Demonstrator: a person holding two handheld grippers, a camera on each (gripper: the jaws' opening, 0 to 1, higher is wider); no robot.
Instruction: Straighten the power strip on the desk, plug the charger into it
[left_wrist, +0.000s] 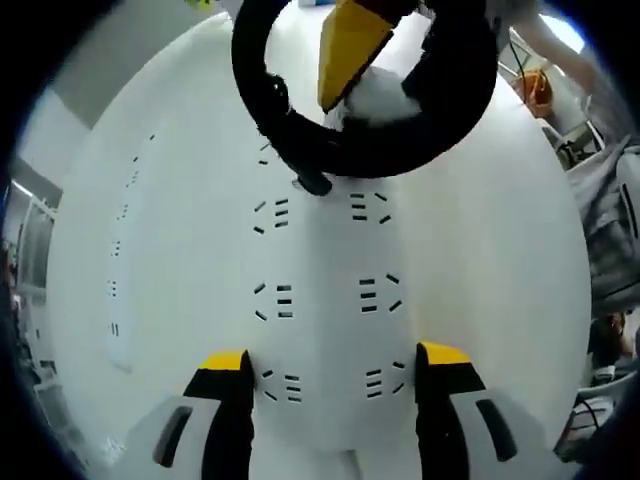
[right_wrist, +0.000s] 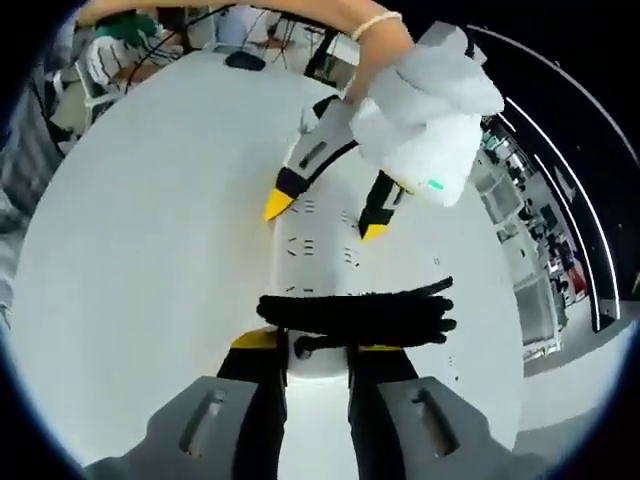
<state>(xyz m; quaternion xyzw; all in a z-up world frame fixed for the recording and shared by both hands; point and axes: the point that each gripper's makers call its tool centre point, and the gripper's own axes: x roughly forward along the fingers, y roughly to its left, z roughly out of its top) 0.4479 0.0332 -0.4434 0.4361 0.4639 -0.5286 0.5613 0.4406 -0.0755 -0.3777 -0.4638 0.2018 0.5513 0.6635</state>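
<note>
White tabletop (right_wrist: 140, 250) is carrying the power strip (right_wrist: 320, 255). My left claw (left_wrist: 335, 385) is straddling it, open. My right claw (right_wrist: 318, 350) is gripping its end by the black cable (right_wrist: 355, 312).

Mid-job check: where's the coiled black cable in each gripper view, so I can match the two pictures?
Left gripper view: the black cable loops across the top centre, over the far end of the power strip.
Right gripper view: it lies as a dark bundle across the lower centre, just above the right tool.
Shared landmark: the white strip's socket slots.

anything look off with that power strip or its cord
The black cord lies bundled across the white power strip, covering part of its top near the right gripper. No sockets hold a plug.
</note>
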